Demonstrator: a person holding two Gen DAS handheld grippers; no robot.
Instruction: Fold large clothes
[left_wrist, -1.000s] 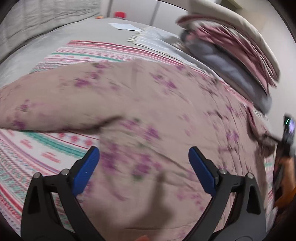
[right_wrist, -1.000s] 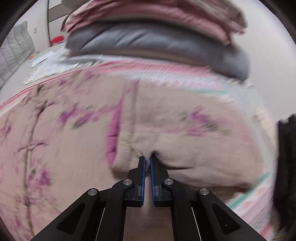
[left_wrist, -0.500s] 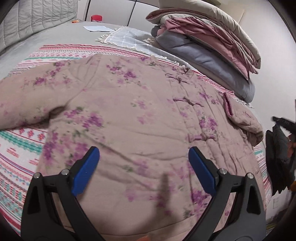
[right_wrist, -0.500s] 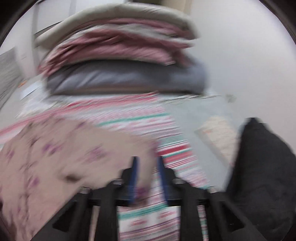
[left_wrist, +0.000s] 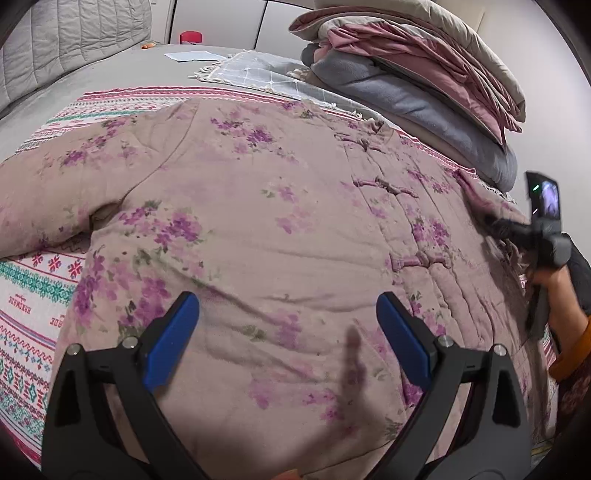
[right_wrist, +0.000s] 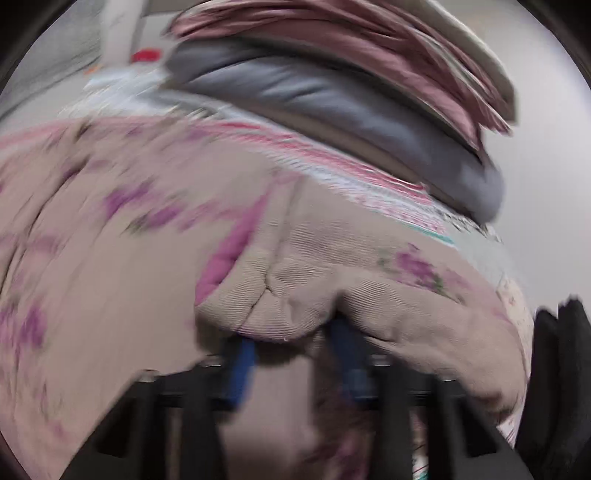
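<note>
A large pink floral padded jacket (left_wrist: 280, 229) lies spread front-up on the bed, its knot buttons running down the right side. My left gripper (left_wrist: 288, 332) is open and empty, hovering over the jacket's lower part. In the blurred right wrist view, my right gripper (right_wrist: 295, 347) has its blue fingers (right_wrist: 242, 363) apart around the folded sleeve cuff (right_wrist: 280, 295) at the jacket's right edge. Whether it touches the cuff is unclear. The right gripper also shows at the right edge of the left wrist view (left_wrist: 495, 221).
A patterned pink, white and green blanket (left_wrist: 33, 280) covers the bed under the jacket. A stack of folded quilts (left_wrist: 417, 74) sits at the far right. A grey checked cloth (left_wrist: 251, 70) and a grey headboard (left_wrist: 70, 40) lie beyond. A dark garment (right_wrist: 557, 369) hangs at right.
The right gripper let go of the sleeve cuff, swung away to the right, then came back to the cuff with fingers apart. The left gripper stayed open and rose slightly over the jacket.
</note>
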